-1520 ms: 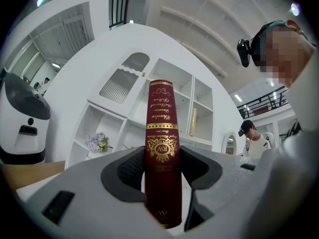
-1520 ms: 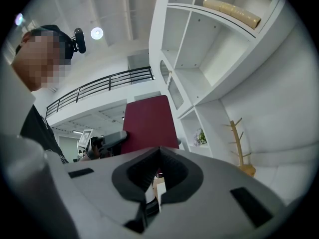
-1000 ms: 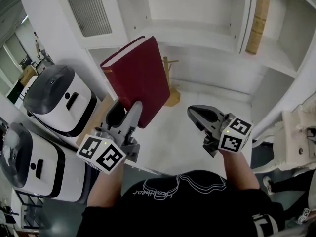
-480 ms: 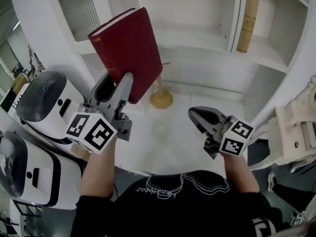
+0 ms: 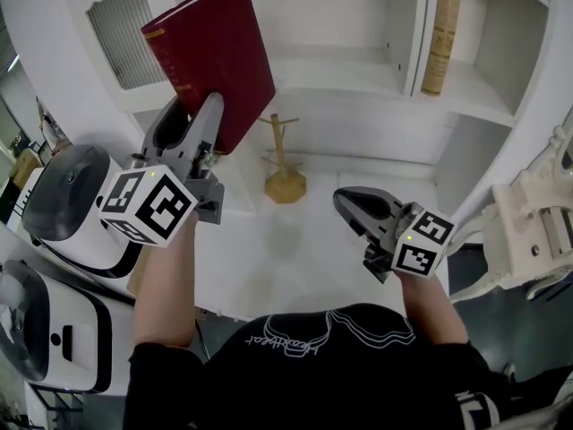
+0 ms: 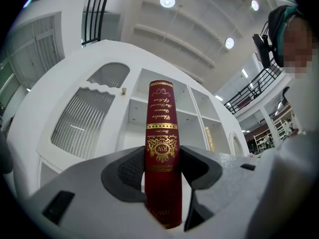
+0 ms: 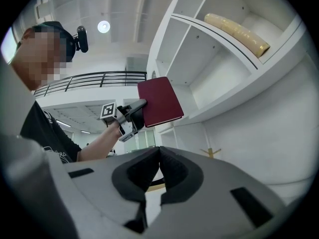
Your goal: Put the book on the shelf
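Observation:
A dark red hardback book (image 5: 215, 56) with gold lettering on its spine (image 6: 161, 133) stands upright in my left gripper (image 5: 192, 124), which is shut on its lower edge and holds it raised in front of the white shelf unit (image 5: 358, 70). The right gripper view shows the book (image 7: 159, 102) from the side, near an open shelf compartment. My right gripper (image 5: 358, 209) hangs lower at the right over the white counter, shut with nothing between its jaws (image 7: 158, 171).
A tan book (image 5: 440, 38) leans in the upper right compartment. A small wooden peg stand (image 5: 285, 164) sits on the counter (image 5: 295, 249). Two white and black appliances (image 5: 67, 204) stand at the left. A white frame (image 5: 528, 231) is at the right.
My left gripper has lifted the red book upward and to the left, toward the upper shelf. The right gripper has stayed nearly in place.

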The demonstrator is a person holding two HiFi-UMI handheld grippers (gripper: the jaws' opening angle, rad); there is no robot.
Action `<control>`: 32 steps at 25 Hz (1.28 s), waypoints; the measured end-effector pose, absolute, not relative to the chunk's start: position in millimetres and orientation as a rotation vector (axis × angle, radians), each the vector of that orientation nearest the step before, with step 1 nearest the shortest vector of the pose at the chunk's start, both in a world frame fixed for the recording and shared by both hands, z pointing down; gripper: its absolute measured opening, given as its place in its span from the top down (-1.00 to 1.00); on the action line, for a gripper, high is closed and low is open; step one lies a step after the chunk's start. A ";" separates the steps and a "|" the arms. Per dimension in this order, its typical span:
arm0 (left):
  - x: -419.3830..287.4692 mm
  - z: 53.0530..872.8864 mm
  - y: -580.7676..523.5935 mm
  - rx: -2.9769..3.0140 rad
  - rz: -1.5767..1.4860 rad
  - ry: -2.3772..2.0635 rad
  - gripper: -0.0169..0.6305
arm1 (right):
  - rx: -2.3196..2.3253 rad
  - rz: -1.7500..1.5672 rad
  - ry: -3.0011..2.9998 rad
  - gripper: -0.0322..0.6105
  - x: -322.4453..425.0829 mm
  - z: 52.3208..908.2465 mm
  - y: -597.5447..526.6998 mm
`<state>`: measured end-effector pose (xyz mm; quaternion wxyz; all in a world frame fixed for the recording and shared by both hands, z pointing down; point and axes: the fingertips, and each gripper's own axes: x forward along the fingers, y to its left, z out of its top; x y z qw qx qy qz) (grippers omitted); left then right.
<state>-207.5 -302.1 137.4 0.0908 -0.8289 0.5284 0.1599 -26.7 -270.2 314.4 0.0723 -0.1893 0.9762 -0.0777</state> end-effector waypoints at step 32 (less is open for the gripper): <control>-236.4 127.8 -412.7 -2.334 0.350 1.815 0.30 | -0.639 -0.280 2.924 0.89 -47.0 307.1 -314.0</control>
